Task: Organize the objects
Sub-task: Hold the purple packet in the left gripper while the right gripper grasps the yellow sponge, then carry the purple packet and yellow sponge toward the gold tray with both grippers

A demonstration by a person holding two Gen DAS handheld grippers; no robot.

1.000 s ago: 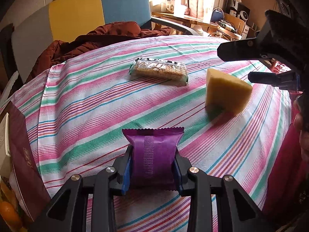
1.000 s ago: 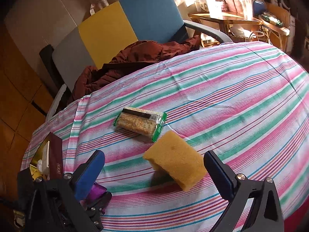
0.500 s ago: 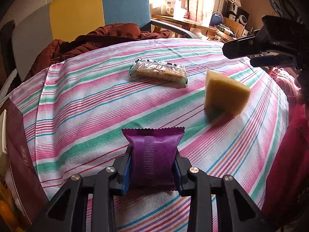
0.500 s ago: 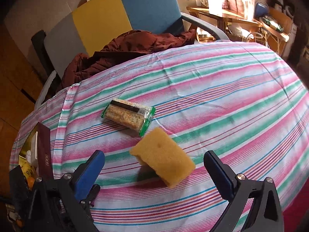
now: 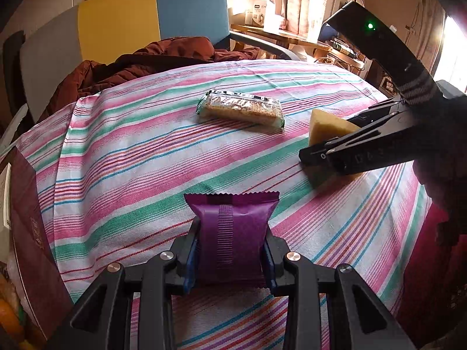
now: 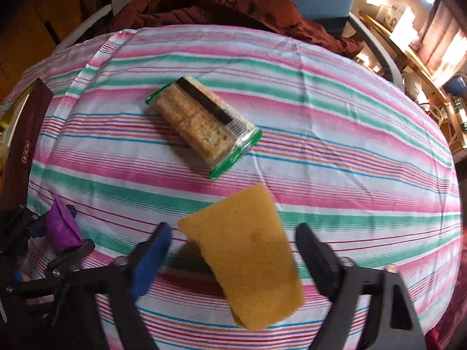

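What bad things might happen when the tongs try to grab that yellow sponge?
1. The right tongs have just been closing around the yellow sponge, but the pads are not on it yet. It sits tilted, so it might twist or slip out.
2. The cracker packet lies close beside the sponge and could get bumped.
3. The left tongs are pinching the purple packet, a soft wrapper that might slide.

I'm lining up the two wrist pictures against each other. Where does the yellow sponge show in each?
Left wrist: yellow sponge at right of centre, partly hidden behind the right gripper.
Right wrist: yellow sponge at bottom centre, between the open jaws, a gap on each side.
Shared landmark: the cracker packet, just beyond the sponge on the striped cloth.
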